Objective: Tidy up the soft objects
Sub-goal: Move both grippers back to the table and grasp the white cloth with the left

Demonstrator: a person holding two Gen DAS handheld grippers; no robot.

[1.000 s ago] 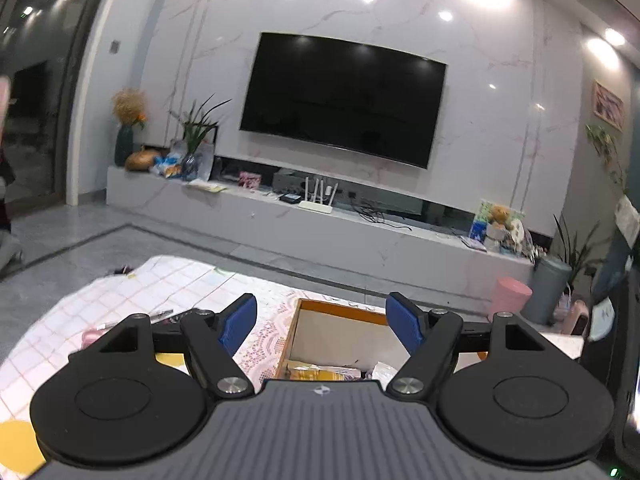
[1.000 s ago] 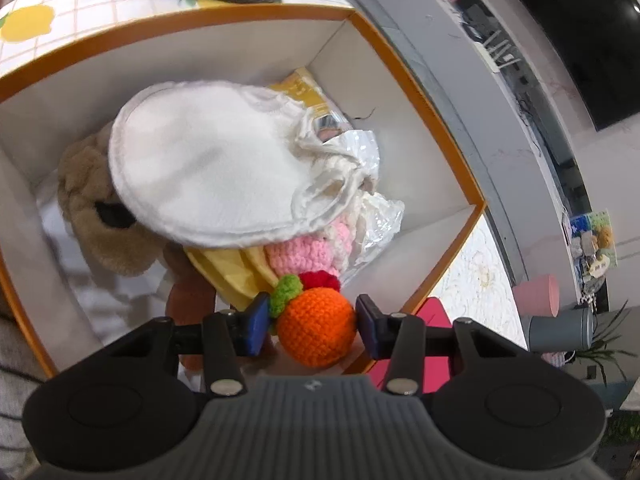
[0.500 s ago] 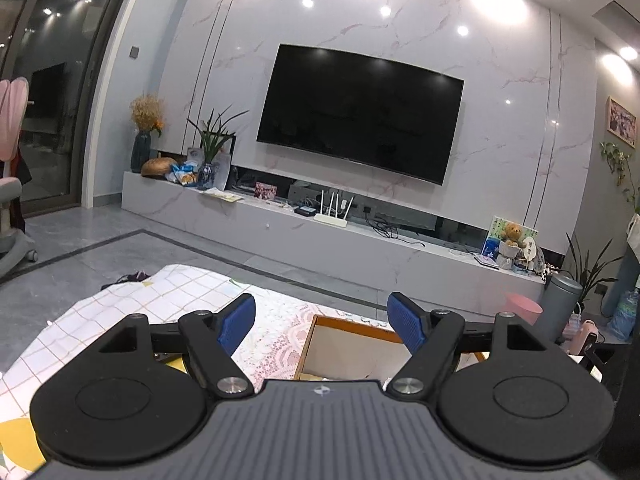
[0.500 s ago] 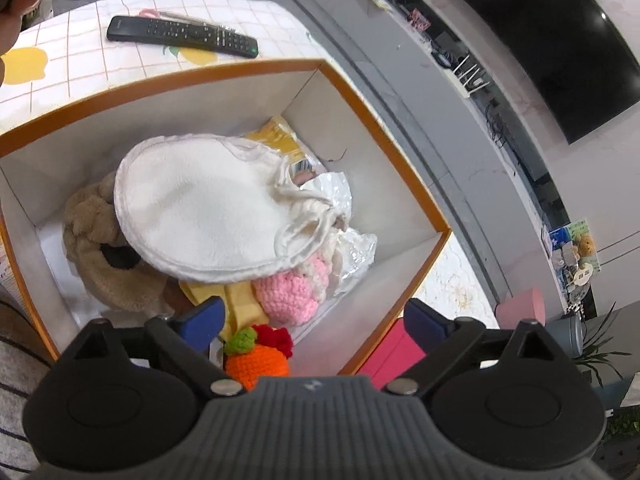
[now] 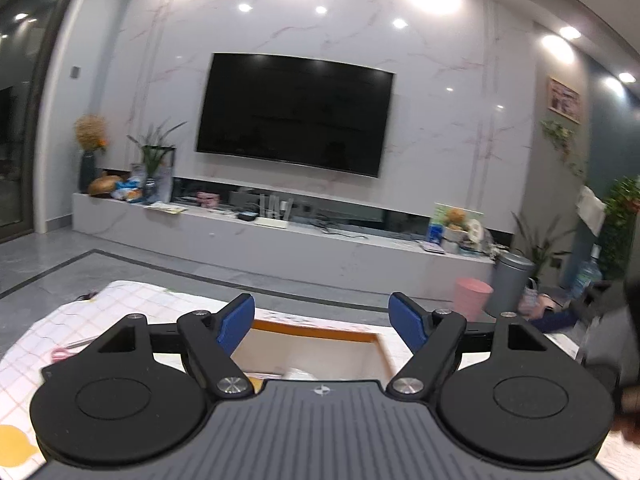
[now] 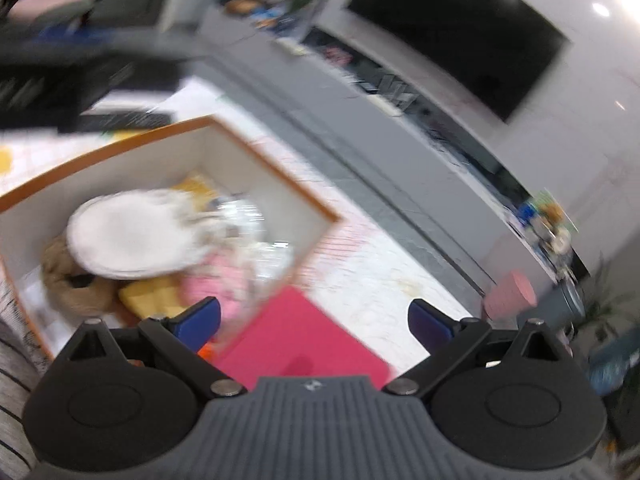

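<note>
Hovering with blue pads spread wide and nothing between them, right gripper [image 6: 314, 322], jaws just opened further, above a bright pink flat mat [image 6: 304, 344], with the orange-rimmed white cardboard box [image 6: 276, 178] of soft things lying up and to the left. Resting inside that box: round white cloth bib [image 6: 128, 236], tan plush toy [image 6: 76, 292], pink crochet piece [image 6: 218, 284], a sliver of orange crochet fruit [image 6: 206, 350] beside the left pad. Standing wide and empty too, left gripper [image 5: 322, 322], box rim [image 5: 316, 330] just ahead and below, neither hand clearly nearer.

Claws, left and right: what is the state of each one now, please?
Left claw: open, holding nothing.
Right claw: open, jaws just opened wide, nothing between them.
</note>
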